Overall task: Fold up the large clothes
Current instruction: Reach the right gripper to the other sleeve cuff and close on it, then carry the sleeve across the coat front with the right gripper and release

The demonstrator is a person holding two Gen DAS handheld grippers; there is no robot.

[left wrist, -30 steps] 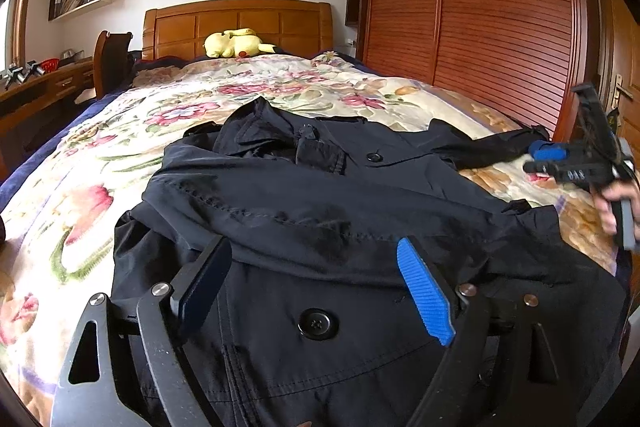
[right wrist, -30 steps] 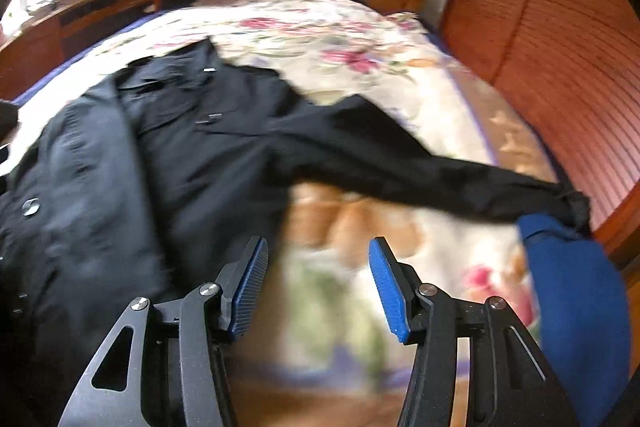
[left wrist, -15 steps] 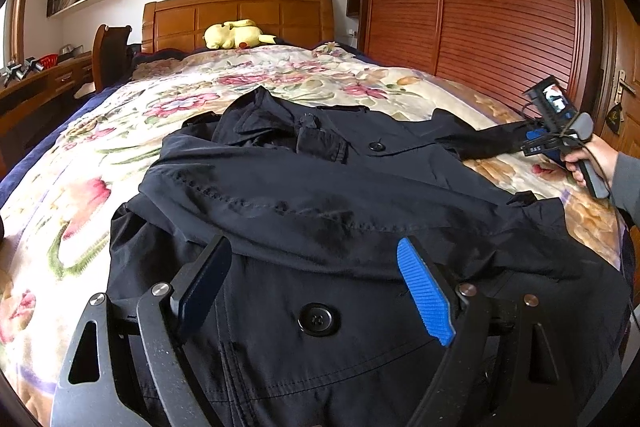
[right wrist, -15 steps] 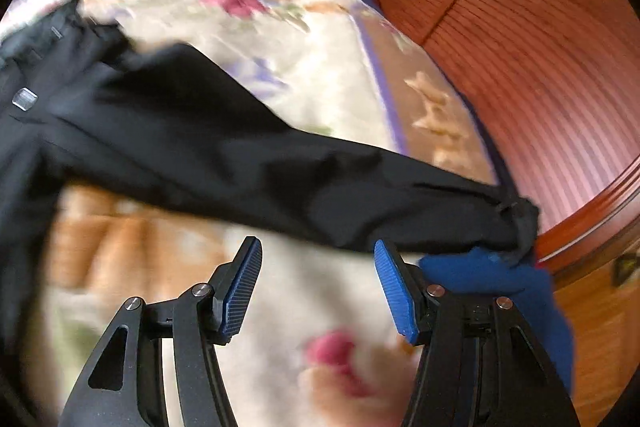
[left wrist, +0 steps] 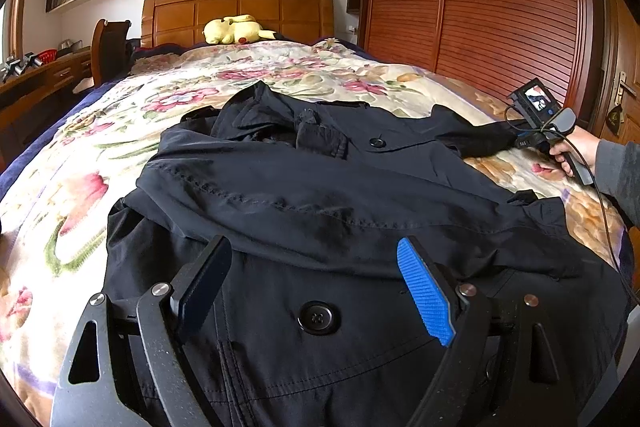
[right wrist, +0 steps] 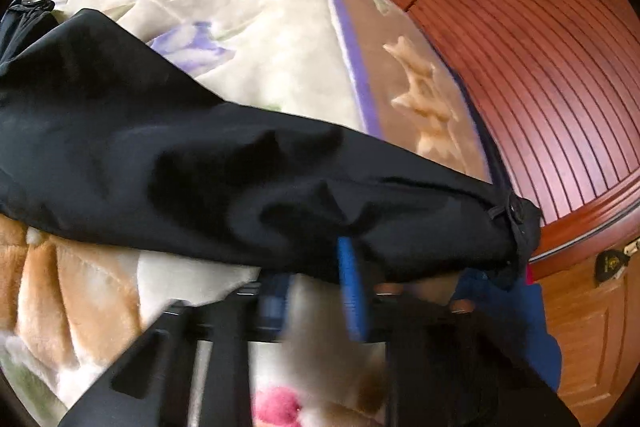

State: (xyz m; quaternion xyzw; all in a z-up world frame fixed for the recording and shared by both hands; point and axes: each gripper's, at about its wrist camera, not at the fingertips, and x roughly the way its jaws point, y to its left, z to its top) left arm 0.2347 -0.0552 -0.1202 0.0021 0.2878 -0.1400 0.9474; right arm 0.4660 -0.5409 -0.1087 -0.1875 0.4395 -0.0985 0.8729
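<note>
From the left wrist we see our left claw (left wrist: 316,287) spread open over the black coat (left wrist: 320,187), which lies across the floral bed (left wrist: 80,163). From the right wrist, our right claw (right wrist: 316,291) is blurred at the coat's sleeve (right wrist: 280,195); we cannot tell its state.

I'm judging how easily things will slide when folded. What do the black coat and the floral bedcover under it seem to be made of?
The black coat looks like a thin woven fabric, cotton or a synthetic blend, matte: it shows stitched seams and soft creases. The floral bedcover looks like plush fleece: its surface is fuzzy with a soft sheen. Neither fibre can be confirmed by sight.
</note>
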